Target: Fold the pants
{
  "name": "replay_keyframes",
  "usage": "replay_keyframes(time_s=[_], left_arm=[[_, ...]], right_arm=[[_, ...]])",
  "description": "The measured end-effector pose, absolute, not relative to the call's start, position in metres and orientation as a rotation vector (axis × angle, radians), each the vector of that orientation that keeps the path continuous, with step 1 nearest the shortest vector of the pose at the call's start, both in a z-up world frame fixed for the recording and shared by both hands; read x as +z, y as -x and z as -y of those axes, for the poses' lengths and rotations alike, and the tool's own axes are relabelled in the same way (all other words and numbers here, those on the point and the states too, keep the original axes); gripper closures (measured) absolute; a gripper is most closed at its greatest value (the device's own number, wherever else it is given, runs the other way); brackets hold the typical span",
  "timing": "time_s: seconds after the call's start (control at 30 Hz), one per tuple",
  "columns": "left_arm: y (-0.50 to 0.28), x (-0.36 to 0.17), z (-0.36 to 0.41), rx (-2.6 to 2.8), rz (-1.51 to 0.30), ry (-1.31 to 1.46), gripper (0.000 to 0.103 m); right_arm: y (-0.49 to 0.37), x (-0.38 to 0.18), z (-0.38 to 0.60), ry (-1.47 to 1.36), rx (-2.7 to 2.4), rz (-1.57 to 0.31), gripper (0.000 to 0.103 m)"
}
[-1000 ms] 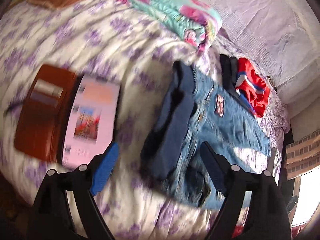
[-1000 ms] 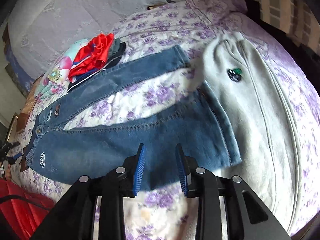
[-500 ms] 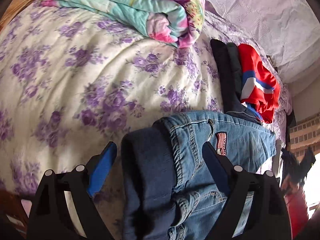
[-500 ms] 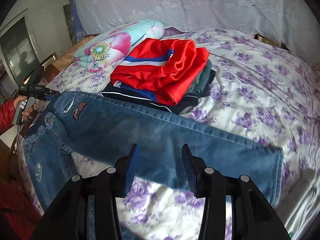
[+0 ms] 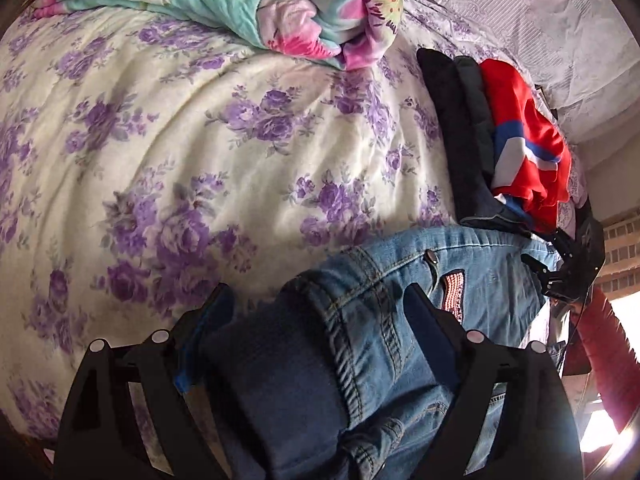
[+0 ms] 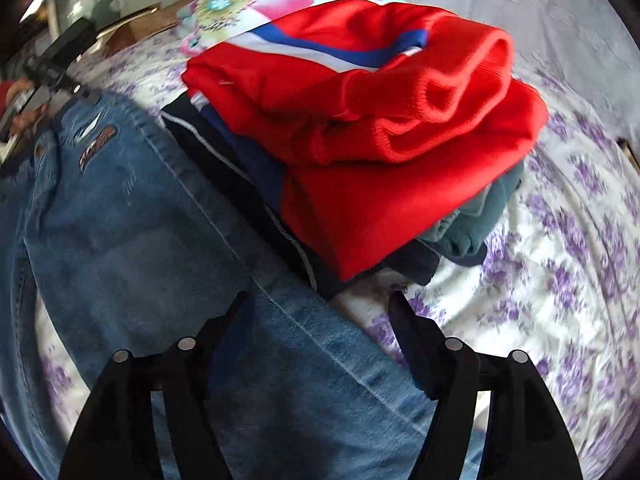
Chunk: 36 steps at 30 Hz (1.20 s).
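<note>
Blue jeans point(image 5: 400, 320) lie flat on the flowered bed, with a dark knit waistband and a red patch by the pocket. My left gripper point(image 5: 316, 304) is open and straddles the waistband corner, one finger on each side. In the right wrist view the upper jeans leg point(image 6: 160, 240) runs diagonally. My right gripper point(image 6: 316, 308) is open over the far edge of that leg, just below the stack of clothes.
A stack of folded clothes with a red top point(image 6: 380, 120) lies right beside the jeans; it also shows in the left wrist view point(image 5: 520, 140). A rolled floral quilt point(image 5: 260, 4) lies at the head of the bedspread point(image 5: 180, 140). The other gripper point(image 5: 572, 256) shows at right.
Both grippers have moved in close and low to the jeans. The left one now straddles the waistband corner. The right one went from the leg end to the leg edge by the stack and opened wider.
</note>
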<state>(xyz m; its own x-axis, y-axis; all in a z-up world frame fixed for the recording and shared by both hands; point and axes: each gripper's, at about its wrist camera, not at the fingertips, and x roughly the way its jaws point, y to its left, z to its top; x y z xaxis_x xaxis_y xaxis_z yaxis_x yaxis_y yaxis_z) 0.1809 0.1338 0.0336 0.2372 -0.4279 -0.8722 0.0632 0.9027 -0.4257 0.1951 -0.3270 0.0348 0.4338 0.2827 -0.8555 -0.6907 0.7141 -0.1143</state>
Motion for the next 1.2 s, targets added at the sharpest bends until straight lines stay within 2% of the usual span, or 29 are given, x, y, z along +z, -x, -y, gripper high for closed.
replay_keyframes(time_s=[0.03, 0.07, 0.13, 0.17, 0.2, 0.27, 0.3, 0.47, 0.77, 0.9, 0.97, 1.2], left_arm=[[-0.184, 0.033, -0.132, -0.346, -1.296, 0.325, 0.02], [-0.186, 0.034, -0.131, -0.347, -1.296, 0.319, 0.02], [-0.188, 0.035, -0.128, -0.351, -1.294, 0.306, 0.02], [-0.188, 0.037, -0.126, -0.348, -1.286, 0.287, 0.026], [-0.187, 0.039, -0.126, -0.346, -1.274, 0.265, 0.031], [-0.184, 0.044, -0.128, -0.362, -1.251, 0.239, 0.051], [-0.182, 0.047, -0.129, -0.376, -1.243, 0.249, 0.055], [-0.166, 0.07, -0.123, -0.392, -1.179, 0.186, 0.061], [-0.102, 0.107, -0.137, -0.456, -1.07, 0.271, 0.066], [-0.055, 0.111, -0.142, -0.494, -1.067, 0.333, 0.065], [-0.03, 0.107, -0.149, -0.491, -1.088, 0.399, 0.058], [0.04, 0.078, -0.163, -0.455, -1.138, 0.705, 0.051]], right_arm=[[-0.197, 0.034, 0.326, 0.51, 0.653, -0.949, 0.032], [-0.198, 0.032, 0.325, 0.515, 0.671, -0.974, 0.049], [-0.2, 0.032, 0.32, 0.488, 0.72, -1.036, 0.07], [-0.199, 0.034, 0.317, 0.484, 0.71, -1.058, 0.085], [-0.197, 0.037, 0.316, 0.492, 0.692, -1.067, 0.094], [-0.19, 0.045, 0.316, 0.485, 0.674, -1.056, 0.096], [-0.184, 0.05, 0.317, 0.472, 0.659, -1.049, 0.096], [-0.142, 0.075, 0.31, 0.468, 0.582, -0.981, 0.097], [-0.011, 0.118, 0.322, 0.36, 0.486, -0.879, 0.097], [0.055, 0.116, 0.324, 0.324, 0.441, -0.888, 0.097], [0.083, 0.107, 0.323, 0.3, 0.435, -0.93, 0.097], [0.132, 0.075, 0.323, 0.192, 0.357, -0.97, 0.097]])
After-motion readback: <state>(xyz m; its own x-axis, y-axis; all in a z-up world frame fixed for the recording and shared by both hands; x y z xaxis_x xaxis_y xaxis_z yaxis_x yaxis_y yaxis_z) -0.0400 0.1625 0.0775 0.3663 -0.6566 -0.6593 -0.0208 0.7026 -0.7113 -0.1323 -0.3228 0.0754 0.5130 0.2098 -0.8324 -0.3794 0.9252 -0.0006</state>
